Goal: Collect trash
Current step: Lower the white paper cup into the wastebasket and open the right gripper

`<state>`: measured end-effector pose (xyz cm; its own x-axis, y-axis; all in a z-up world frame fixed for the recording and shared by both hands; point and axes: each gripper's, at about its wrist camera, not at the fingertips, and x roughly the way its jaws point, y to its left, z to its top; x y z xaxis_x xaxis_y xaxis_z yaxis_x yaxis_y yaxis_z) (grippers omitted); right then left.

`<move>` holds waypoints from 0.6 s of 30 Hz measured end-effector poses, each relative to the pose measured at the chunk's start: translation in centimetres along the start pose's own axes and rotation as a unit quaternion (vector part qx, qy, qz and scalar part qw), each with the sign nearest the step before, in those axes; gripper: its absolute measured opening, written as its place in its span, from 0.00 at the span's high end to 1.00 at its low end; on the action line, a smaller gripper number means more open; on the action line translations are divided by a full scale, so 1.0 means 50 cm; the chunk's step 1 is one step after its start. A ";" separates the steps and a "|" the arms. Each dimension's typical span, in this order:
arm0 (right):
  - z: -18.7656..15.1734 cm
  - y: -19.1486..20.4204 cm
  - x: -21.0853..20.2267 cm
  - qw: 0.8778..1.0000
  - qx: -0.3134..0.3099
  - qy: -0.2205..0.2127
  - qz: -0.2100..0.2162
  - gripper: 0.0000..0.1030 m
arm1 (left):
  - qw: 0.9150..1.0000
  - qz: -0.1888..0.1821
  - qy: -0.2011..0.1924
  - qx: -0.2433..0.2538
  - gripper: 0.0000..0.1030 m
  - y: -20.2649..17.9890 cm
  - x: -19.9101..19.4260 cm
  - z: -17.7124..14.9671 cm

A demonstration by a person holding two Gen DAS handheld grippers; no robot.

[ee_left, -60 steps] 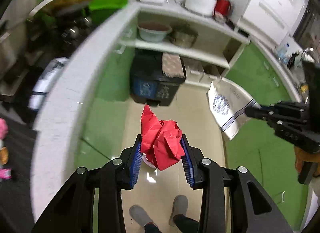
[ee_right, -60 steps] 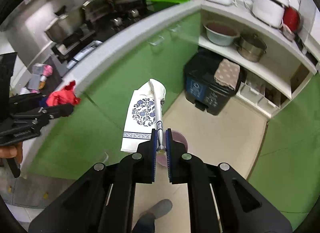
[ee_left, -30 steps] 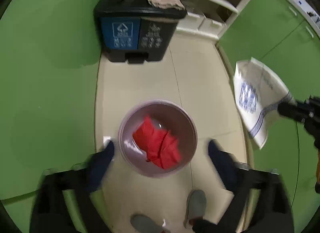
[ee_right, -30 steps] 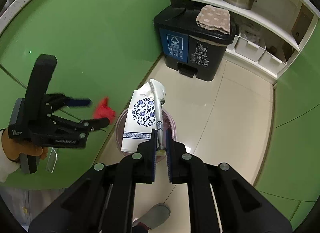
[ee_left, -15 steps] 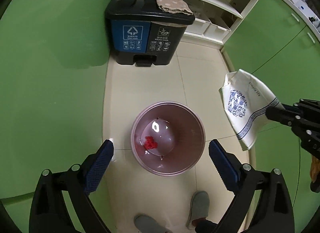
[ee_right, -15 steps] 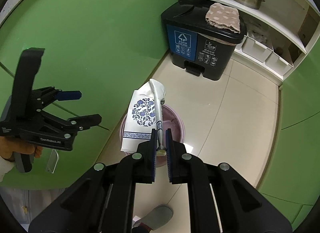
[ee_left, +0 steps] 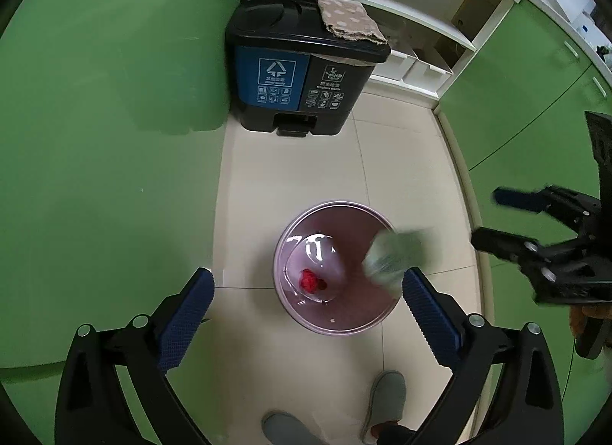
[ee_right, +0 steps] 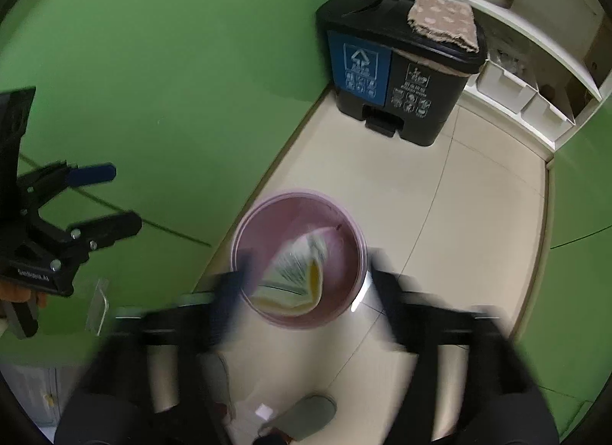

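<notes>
A pink round bin (ee_left: 336, 326) stands on the tiled floor below both grippers; it also shows in the right wrist view (ee_right: 244, 223). A crumpled red paper (ee_left: 311, 281) lies at its bottom. A white and blue patterned bag (ee_left: 394, 253) is blurred, falling at the bin's right rim; in the right wrist view the bag (ee_right: 294, 276) is over the bin's mouth. My left gripper (ee_left: 306, 311) is open and empty above the bin. My right gripper (ee_right: 306, 292) is open, blurred, above the bin.
A black two-part pedal bin (ee_left: 302, 81) with a brown cloth (ee_left: 350, 20) on its lid stands against white shelves (ee_left: 420, 12). Green cabinet fronts (ee_left: 95, 139) line both sides of the narrow floor. The person's grey slippers (ee_left: 384, 395) are near the pink bin.
My right gripper has opened and let go of the patterned bag, which is dropping into the pink bin. Earlier, my left gripper opened and dropped the red paper into the bin.
</notes>
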<state>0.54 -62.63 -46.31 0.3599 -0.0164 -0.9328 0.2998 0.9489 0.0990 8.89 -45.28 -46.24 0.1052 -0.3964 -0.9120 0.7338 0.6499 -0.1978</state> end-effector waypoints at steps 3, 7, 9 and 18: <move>0.001 -0.009 0.000 1.000 0.009 0.003 -0.004 0.09 | 1.000 0.003 0.001 -0.002 0.07 -0.001 0.003 0.004; -0.003 -0.016 -0.006 1.000 0.018 0.012 -0.006 0.08 | 1.000 0.003 0.007 0.000 0.07 -0.009 0.002 0.003; -0.005 -0.016 -0.014 1.000 0.022 0.014 -0.009 0.07 | 1.000 0.004 0.008 0.001 0.07 -0.015 -0.004 0.002; -0.008 0.001 -0.167 0.999 0.031 0.010 -0.017 0.07 | 1.000 -0.003 0.004 0.006 0.07 -0.064 -0.128 0.004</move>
<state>-2.77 -62.32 -38.66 0.3320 -0.0414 -0.9424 0.3659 0.9265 0.0882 6.01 -44.98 -39.70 0.0961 -0.3945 -0.9138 0.7418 0.6405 -0.1985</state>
